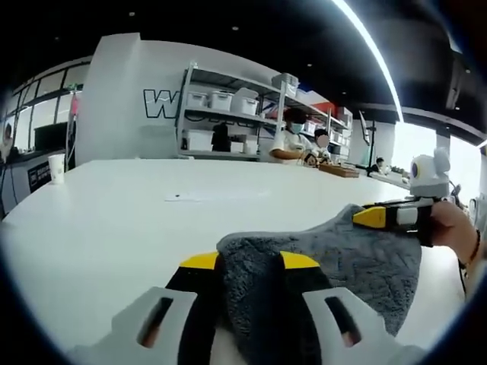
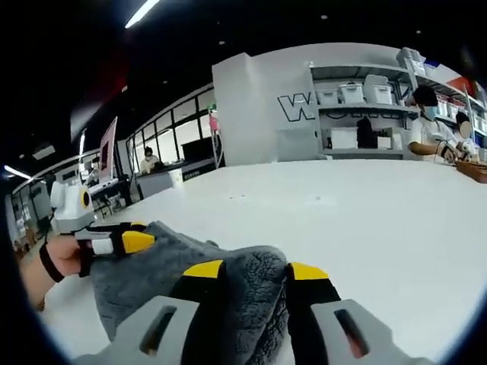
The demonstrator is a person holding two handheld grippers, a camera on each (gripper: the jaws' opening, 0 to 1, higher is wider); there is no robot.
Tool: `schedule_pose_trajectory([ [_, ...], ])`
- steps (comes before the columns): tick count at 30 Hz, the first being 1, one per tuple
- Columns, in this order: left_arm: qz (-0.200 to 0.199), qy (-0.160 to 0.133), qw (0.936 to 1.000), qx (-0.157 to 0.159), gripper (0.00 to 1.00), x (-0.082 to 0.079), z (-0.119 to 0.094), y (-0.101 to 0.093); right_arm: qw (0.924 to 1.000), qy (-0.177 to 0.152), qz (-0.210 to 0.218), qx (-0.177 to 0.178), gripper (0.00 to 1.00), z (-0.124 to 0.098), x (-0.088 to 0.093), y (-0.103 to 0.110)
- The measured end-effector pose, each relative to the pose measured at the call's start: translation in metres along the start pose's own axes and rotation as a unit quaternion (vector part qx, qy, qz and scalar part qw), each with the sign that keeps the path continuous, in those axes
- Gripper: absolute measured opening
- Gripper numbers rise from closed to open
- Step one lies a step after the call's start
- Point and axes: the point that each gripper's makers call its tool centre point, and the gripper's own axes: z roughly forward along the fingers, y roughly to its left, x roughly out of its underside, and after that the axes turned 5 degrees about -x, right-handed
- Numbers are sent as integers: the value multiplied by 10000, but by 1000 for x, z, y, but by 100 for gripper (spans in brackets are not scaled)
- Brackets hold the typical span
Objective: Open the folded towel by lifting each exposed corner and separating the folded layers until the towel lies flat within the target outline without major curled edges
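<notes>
Gripping the grey towel (image 1: 327, 266) between its yellow-tipped jaws, the left gripper (image 1: 249, 262) rises from the bottom of the left gripper view, its jaws pinching a thick fold of the plush cloth that bulges up between them. The towel spreads away from that fold across the white table (image 1: 137, 220), lifted in a sagging span toward the right gripper (image 1: 380, 217), which comes in beside the towel's far edge with its yellow tip touching the cloth; a hand (image 1: 456, 228) holds it. Beyond the towel, at the table's far side, a paper cup (image 1: 56, 167) stands near the edge, and behind the table a shelving rack (image 1: 236, 114) carries white storage bins, with seated people beside it. In the right gripper view, the right gripper (image 2: 255, 270) likewise clamps a bunched edge of the grey towel (image 2: 152, 274), the pile swelling up between its two jaws. From there the towel stretches off to the left gripper (image 2: 125, 239), whose yellow tip sits against the cloth's opposite end, held by a hand (image 2: 57, 258) wearing a dark wristband. The towel hangs just above or on the white table (image 2: 365, 220); which, I cannot tell. Past the table stand the shelving rack (image 2: 365, 106) and a monitor (image 2: 106, 148).
</notes>
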Motion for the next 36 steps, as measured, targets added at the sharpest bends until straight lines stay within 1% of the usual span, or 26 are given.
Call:
schedule_pose_trajectory([
  [3,2,-14,10000,-10,22,-1,0,1,9999,-43,124,59,25,1,0,-3],
  [7,-1,-23,10000,-11,16,-1,-1,2,9997,-73,250,-18,23,3,0,-2],
  [9,78,-119,9998,-113,16,-4,-2,5,9996,-76,272,-35,21,3,0,-2],
  [12,26,-106,9999,-105,16,-3,-1,5,9996,-67,263,-41,21,0,2,3],
  [13,86,-109,9999,-86,16,-4,-1,6,9995,-67,317,-35,21,1,4,2],
  [14,29,-112,9999,-80,16,-3,-1,6,9994,-65,343,-29,21,1,5,2],
  [16,-22,-113,9999,-80,16,-3,-1,8,9992,-90,389,-26,18,1,5,2],
  [19,-27,-101,9999,-73,14,-2,0,7,9994,-106,334,-33,16,1,6,3],
  [24,40,-86,10000,-26,9,-1,1,8,9989,-202,415,-85,12,0,6,4],
  [26,26,-75,10000,-28,7,-1,1,8,9987,-255,405,-167,10,0,6,6],
  [28,97,-71,9999,-19,6,-2,0,7,9984,-262,476,-183,8,-1,7,6],
  [29,84,-67,9999,-34,6,-2,0,8,9983,-270,483,-195,7,-1,7,7],
  [32,-143,-75,9999,-1,5,-4,-1,8,9985,-298,427,-174,6,-1,4,5],
  [33,-105,-73,9999,3,5,-3,-2,7,9985,-304,415,-180,4,-1,4,6],
  [36,418,-135,9990,-26,4,-6,-2,8,9981,-351,425,-262,2,-2,3,9],
])
